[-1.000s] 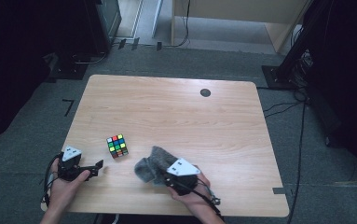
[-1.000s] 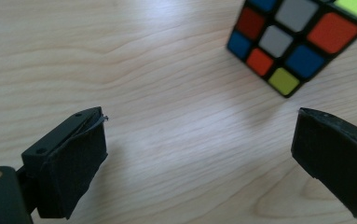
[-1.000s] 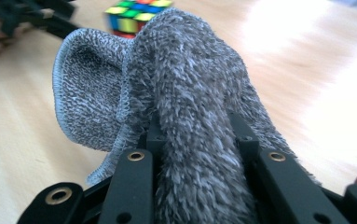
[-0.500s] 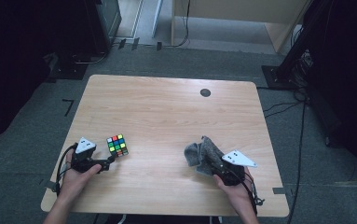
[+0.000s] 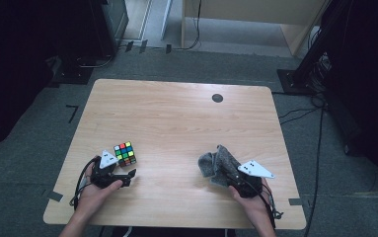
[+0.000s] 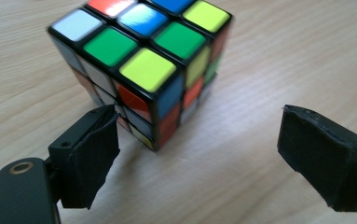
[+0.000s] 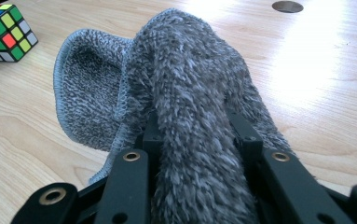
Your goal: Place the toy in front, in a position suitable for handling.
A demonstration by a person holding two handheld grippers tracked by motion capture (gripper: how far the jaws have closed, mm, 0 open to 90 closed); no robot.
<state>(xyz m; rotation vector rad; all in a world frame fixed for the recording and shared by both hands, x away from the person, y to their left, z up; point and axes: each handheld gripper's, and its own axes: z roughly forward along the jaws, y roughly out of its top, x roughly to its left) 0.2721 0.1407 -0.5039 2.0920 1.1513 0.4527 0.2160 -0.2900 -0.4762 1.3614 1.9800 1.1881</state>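
1. The cube [image 6: 143, 70] stands on the bench [image 5: 176, 113] just ahead of the left gripper [image 6: 199, 154], toward its left finger; its fingers, apart with nothing between them, have just been narrowing.
2. The right gripper [image 7: 195, 140] pinches the grey cloth [image 7: 185, 93], well apart from the cube.

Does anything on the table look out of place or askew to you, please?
Only small things: the grey cloth is bunched up in the right gripper rather than lying flat, and the puzzle cube sits turned at an angle to the table's edges. Nothing looks spilled or damaged.
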